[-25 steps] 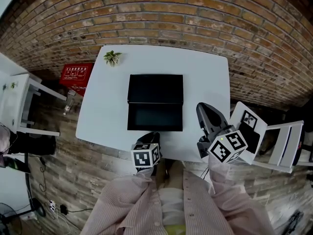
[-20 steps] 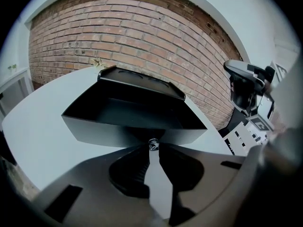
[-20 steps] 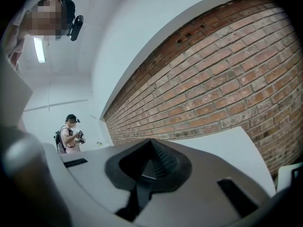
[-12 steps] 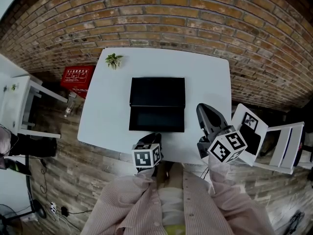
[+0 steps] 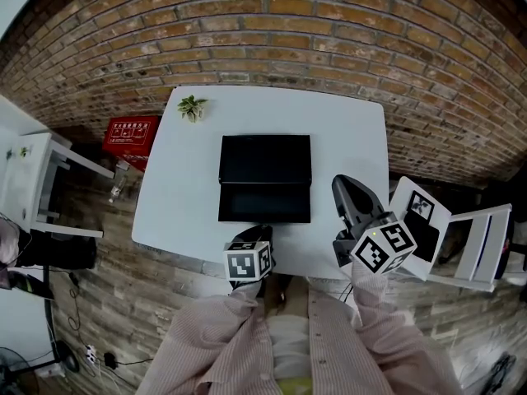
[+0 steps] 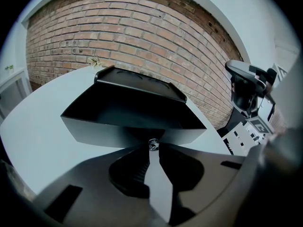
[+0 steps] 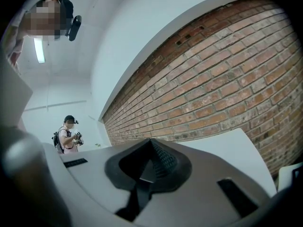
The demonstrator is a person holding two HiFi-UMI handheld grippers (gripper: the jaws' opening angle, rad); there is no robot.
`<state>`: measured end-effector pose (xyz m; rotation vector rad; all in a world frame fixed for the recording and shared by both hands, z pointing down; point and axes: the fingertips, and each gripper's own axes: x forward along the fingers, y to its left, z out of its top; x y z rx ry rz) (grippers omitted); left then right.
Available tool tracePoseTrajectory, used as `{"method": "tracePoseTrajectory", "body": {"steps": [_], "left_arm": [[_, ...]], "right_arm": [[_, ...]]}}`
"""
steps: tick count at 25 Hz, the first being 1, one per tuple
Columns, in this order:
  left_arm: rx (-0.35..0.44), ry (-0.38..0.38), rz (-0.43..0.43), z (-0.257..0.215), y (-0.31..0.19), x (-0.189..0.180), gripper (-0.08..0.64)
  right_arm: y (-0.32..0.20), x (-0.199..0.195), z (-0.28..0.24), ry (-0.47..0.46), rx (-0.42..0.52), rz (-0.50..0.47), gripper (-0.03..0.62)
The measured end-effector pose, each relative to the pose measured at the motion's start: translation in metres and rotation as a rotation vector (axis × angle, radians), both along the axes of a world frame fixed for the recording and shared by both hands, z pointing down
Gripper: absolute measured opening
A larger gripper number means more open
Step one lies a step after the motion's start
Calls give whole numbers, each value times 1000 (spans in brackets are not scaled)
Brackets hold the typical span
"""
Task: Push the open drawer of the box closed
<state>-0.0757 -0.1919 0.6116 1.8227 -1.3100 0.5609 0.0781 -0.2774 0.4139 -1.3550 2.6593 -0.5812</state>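
- While the person stands at the near edge of the white bench (image 5: pixel 346 130), the head view shows a black box (image 5: pixel 265 159) at its middle. Its drawer (image 5: pixel 263 204) is pulled out toward the person and stands open.
- In the same view the left tongs (image 5: pixel 254 231) reach over the near edge, and their tips sit against the drawer's front wall, about at its middle.
- The right tongs (image 5: pixel 344 182) hover over the bench's near right corner, well apart from the box, with their tips pointing away from the person.
- A small potted plant (image 5: pixel 192 105) stands at the far left corner of the bench. A brick wall (image 5: pixel 272 31) runs behind it, and a red container (image 5: pixel 130 130) lies on the floor to the left.
- From the left gripper view, the drawer's grey front fills the space just ahead. Its dark inside is open above, and the box rises behind it.
- There the left tongs are drawn in until only a thin wedge of gap is left, and their tips pinch a small metal knob (image 6: pixel 153 144) on the drawer front.
- The right tongs show at the right edge of that view, raised above the bench.
- From the right gripper view, the right tongs are pressed together with nothing between them, aimed up along the brick wall. A person (image 7: pixel 67 135) stands far off by a white wall.
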Motion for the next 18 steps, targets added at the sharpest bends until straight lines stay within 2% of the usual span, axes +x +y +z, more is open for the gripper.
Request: {"method": "tracePoseTrajectory", "body": {"steps": [18], "left_arm": [[-3, 1, 9, 2, -18, 2, 58]], "right_arm": [[-7, 10, -3, 2, 12, 37, 3]]}}
